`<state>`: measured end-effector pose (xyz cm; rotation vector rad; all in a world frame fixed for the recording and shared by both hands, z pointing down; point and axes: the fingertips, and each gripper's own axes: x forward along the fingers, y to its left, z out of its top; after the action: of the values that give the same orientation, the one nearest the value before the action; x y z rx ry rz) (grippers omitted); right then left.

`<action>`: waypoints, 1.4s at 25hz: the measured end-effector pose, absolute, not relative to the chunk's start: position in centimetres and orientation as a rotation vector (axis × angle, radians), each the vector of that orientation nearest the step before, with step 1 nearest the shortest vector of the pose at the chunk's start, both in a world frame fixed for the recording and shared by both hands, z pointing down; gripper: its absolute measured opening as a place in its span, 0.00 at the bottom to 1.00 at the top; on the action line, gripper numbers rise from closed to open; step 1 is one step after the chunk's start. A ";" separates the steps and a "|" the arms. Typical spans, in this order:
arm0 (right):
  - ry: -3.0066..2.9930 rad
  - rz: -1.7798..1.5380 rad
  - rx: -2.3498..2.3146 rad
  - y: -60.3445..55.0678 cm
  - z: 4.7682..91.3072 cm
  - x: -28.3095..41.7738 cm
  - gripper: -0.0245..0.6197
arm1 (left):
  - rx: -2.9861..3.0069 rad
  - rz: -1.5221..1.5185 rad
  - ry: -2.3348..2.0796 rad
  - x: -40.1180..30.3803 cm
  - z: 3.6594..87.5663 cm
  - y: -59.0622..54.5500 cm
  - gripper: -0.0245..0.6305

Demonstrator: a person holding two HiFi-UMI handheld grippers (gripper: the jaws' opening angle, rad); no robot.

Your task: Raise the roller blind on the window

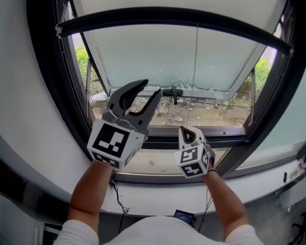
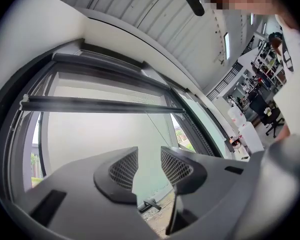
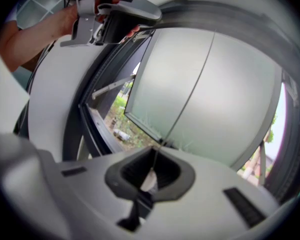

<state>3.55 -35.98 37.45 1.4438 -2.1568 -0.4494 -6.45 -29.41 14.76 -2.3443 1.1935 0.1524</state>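
Observation:
The roller blind's dark bottom bar hangs high across the window. A thin pull cord runs down from it to my right gripper. That gripper is shut on the cord's lower end, with a small white pull piece pinched between its jaws just above the sill. My left gripper is left of the cord, open, with nothing between its fingers; it also shows at the top left of the right gripper view. The cord shows beyond its jaws.
The inner sash tilts outward, its dark handle low at the centre. The black window frame curves around the opening above a pale sill. A thin cable dangles below the sill. Bushes and gravel lie outside.

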 end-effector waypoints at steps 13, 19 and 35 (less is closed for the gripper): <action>-2.165 -0.455 1.462 -36.0 37.2 3.6 0.07 | -2.398 0.180 1.214 -7.5 17.1 -29.3 0.28; -2.183 -0.465 1.483 -35.5 36.3 3.7 0.07 | -2.498 0.214 1.269 -8.6 21.3 -29.4 0.27; -2.259 -0.511 1.515 -33.0 32.6 3.3 0.07 | -2.604 0.219 1.335 -9.6 26.9 -27.3 0.27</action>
<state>3.33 -32.98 32.63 1.5154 -2.2594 -0.5112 -9.60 -27.30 26.92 -2.6035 1.3348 0.2191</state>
